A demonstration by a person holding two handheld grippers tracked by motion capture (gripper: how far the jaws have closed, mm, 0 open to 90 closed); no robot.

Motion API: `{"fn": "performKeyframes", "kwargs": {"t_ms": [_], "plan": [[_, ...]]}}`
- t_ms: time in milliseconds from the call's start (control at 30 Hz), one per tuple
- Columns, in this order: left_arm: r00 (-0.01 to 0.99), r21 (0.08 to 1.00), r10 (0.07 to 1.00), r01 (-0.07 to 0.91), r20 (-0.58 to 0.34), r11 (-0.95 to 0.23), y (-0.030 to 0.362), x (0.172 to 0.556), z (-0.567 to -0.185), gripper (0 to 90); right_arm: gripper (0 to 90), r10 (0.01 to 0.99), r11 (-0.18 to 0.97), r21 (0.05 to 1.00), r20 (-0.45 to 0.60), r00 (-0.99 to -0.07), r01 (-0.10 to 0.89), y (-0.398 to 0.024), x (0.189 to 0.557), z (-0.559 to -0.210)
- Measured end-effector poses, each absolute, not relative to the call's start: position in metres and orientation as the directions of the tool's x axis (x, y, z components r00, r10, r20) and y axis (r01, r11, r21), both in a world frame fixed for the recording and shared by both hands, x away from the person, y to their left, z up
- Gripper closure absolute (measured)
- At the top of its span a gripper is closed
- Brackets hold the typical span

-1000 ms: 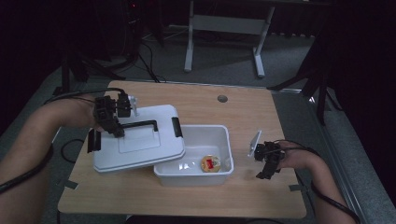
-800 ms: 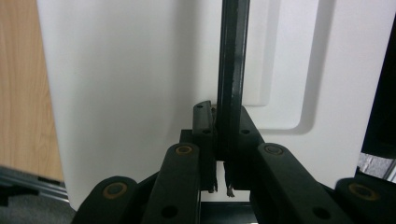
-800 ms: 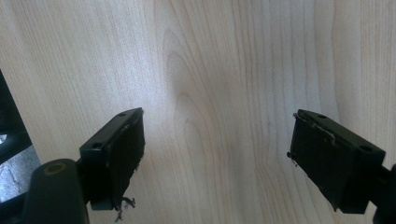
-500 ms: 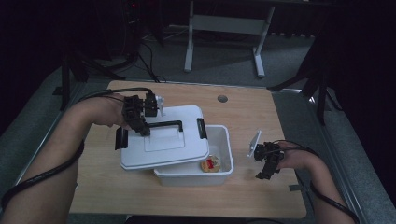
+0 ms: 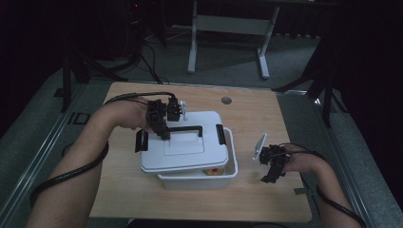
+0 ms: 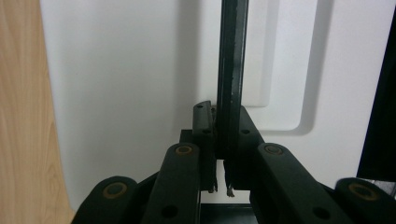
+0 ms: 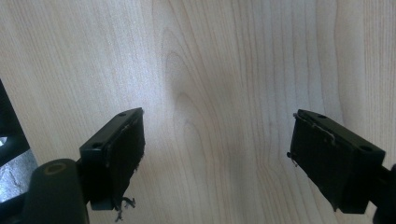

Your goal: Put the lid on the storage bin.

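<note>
One wooden table (image 5: 266, 118) carries one white plastic box (image 5: 227, 176) and one white lid (image 5: 183, 149). The box sits a little nearer the front edge than the back, roughly midway between the left and right edges. The lid lies over most of the box, offset toward the left and back, so a strip of the box's open rim shows along the right and front. Through that front gap something red and yellow (image 5: 215, 171) is visible inside the box; what it is cannot be told.

The lid has one black handle (image 5: 185, 129) running across its top and two black clips, one at its left end (image 5: 141, 140) and one at its right end (image 5: 220, 133).

There are two grippers. The left gripper (image 5: 163, 133) sits over the left end of the handle, and in the left gripper view its jaws are closed tight on the dark bar of the handle (image 6: 229, 74), with the white lid (image 6: 126, 84) behind and a strip of table (image 6: 21, 116) at the left.

The right gripper (image 5: 272, 176) is well apart from the box, near the right edge of the table toward the front corner. In the right gripper view its two jaws stand wide apart with nothing between them, just bare wood grain (image 7: 215, 93) beneath.

One round grey disc (image 5: 226, 100) is set into the table near the back edge. One cable (image 5: 71, 173) trails along the person's left forearm.
</note>
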State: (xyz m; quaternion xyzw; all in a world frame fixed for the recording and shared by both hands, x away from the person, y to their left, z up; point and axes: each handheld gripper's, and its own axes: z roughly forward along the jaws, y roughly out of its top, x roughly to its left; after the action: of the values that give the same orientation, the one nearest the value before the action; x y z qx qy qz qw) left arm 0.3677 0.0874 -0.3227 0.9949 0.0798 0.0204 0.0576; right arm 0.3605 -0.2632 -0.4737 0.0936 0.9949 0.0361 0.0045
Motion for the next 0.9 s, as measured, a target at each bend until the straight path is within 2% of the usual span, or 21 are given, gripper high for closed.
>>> {"fn": "performKeyframes", "kwargs": {"t_ms": [500,900], "plan": [[0.996,0.102,0.087,0.087,0.001,-0.991,0.049,0.372,-0.344,83.4,17.5,0.185,0.98,0.076,0.003,-0.983,0.185,-0.264,0.36,-0.477],[0.995,0.086,0.097,0.097,-0.015,-0.992,0.045,0.376,-0.357,83.4,17.6,0.189,0.979,0.077,0.005,-0.982,0.189,-0.265,0.36,-0.478]]}}
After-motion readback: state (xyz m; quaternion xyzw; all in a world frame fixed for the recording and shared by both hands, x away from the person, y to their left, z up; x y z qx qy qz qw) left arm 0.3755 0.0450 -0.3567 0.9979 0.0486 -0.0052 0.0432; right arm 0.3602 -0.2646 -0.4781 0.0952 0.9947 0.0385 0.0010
